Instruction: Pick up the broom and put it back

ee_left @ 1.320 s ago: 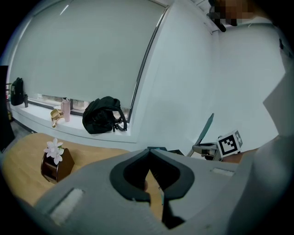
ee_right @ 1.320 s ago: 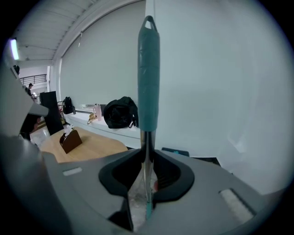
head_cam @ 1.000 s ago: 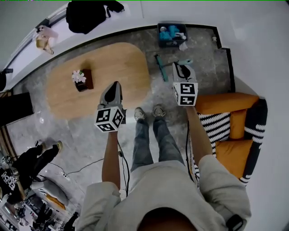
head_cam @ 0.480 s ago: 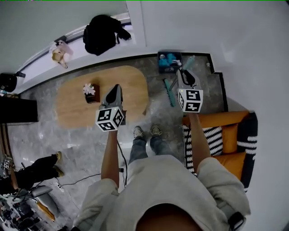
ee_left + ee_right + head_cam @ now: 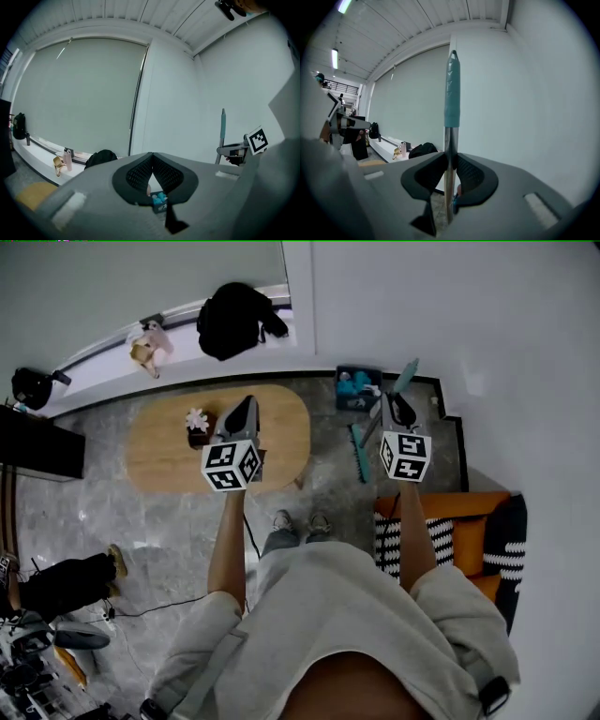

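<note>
- Teal-and-metal broom (image 5: 360, 450), head view: it was clamped in the right gripper (image 5: 397, 414). Its long axis ran steeply from the teal handle tip above the jaws, near the white wall (image 5: 487, 324), down to the brush head over the grey floor (image 5: 323, 479). The brush head lay between the wooden surface (image 5: 169, 460) and the orange sofa (image 5: 450, 505). The left gripper (image 5: 246, 411) stood well apart over the surface, so the right hand alone bore the broom. A bin (image 5: 356, 390) of blue items sat against the wall, just beyond the brush head.
- Left gripper view: the left gripper (image 5: 152, 161) was closed tip to tip, with nothing between the jaws. The broom (image 5: 223, 124) rose upright off to the right, in the right gripper (image 5: 225, 150).
- Right gripper view: the right gripper (image 5: 450, 161) pressed both pads on the bare metal shaft of the broom (image 5: 451, 93), just below its teal grip. The shaft stood upright across the jaws. By judgement, replacing it would mean carrying it to the wall ahead with the axis kept upright.
</note>
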The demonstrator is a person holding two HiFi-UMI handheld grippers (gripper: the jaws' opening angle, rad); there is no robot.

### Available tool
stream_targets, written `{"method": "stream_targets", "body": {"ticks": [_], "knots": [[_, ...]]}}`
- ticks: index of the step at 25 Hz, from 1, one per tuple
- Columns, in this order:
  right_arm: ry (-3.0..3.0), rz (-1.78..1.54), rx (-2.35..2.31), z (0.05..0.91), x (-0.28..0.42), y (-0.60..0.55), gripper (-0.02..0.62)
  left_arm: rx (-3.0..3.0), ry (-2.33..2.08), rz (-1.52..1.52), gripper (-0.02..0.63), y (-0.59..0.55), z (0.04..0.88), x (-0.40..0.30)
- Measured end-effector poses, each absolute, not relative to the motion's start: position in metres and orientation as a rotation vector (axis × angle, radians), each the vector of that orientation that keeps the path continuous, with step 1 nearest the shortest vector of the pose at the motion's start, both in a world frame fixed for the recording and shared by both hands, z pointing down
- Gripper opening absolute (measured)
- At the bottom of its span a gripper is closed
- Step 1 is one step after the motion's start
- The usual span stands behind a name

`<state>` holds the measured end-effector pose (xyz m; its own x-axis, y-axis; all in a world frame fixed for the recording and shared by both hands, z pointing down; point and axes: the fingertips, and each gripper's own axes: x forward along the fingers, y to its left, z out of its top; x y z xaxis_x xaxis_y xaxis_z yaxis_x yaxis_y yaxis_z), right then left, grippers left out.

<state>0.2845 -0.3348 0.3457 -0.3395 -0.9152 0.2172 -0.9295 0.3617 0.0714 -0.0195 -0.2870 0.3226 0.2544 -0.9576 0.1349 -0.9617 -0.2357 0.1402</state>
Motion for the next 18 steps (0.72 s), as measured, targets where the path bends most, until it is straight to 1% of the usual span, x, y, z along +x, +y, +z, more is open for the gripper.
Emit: {"method": "stream_targets", "body": {"ticks": [6, 18], "knots": [[-2.433, 0.068, 1.640, 0.329, 0.282, -0.323, 0.080, 2.296, -1.859, 0.032, 0.001, -0.267, 0.312, -0.033], [-2.486, 0.023, 1.573, 0.315, 0.245, -0.274, 0.080, 2.243, -1.953, 0.008, 0.002, -0.194, 0.303, -0.075]]}}
